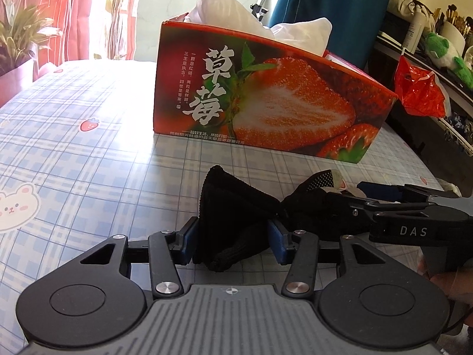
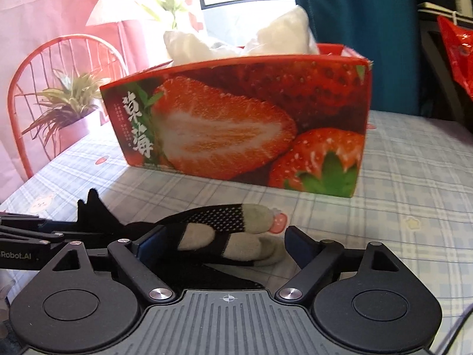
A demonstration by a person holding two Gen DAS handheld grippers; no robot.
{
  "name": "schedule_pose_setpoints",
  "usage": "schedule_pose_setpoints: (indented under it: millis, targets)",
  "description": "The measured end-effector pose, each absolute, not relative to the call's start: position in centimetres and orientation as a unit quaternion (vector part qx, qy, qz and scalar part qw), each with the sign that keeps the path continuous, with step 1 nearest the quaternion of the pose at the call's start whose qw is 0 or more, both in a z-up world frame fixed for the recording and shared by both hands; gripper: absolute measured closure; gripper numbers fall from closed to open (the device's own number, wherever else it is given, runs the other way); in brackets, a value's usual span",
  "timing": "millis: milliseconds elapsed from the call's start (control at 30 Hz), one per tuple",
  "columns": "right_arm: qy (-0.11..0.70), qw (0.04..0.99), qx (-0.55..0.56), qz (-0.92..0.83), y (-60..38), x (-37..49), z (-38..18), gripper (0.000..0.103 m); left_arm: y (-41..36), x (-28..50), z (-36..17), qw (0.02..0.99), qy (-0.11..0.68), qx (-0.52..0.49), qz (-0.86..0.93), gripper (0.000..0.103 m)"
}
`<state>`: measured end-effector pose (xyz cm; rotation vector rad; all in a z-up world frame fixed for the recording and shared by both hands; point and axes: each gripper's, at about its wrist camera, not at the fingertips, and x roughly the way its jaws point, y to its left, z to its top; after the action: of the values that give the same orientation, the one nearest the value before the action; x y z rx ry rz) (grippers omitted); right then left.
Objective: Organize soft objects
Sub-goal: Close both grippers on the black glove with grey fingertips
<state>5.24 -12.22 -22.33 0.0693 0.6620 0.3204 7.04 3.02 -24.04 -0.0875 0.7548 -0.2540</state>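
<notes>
- a strawberry-printed box (image 1: 266, 103) stood on the checked tablecloth (image 1: 74, 148), with white soft items (image 1: 212, 3) already bulging out of its open top; that part of the tidying looked done
- a black glove (image 1: 236, 207) with grey fingertips (image 2: 254, 219) lay on the cloth in front of the box, not yet put away
- the left gripper (image 1: 233, 242) had its jaws clamped on the glove's bunched cuff end
- the right gripper (image 2: 224, 245) had its jaws apart, straddling the fingers; its right pad stood clear of them, while contact on the other side could not be told
- what remained, by my reckoning: carrying the glove into the box
</notes>
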Motion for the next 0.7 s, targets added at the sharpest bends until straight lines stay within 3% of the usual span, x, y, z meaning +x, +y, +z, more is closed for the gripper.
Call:
schedule_pose_setpoints:
  millis: [267,700]
  targets:
    - [0.338,0.923,-0.020,0.183,-10.4,4.8,-22.8,0.023,3.1,7.0,-24.1,0.921,0.365,-0.044,-0.127,0.049]
    - [0.323,0.921,-0.026,0.215,-10.6,3.1,-22.6,0.067,3.3,7.0,-24.1,0.921,0.364,-0.050,-0.130,0.050]
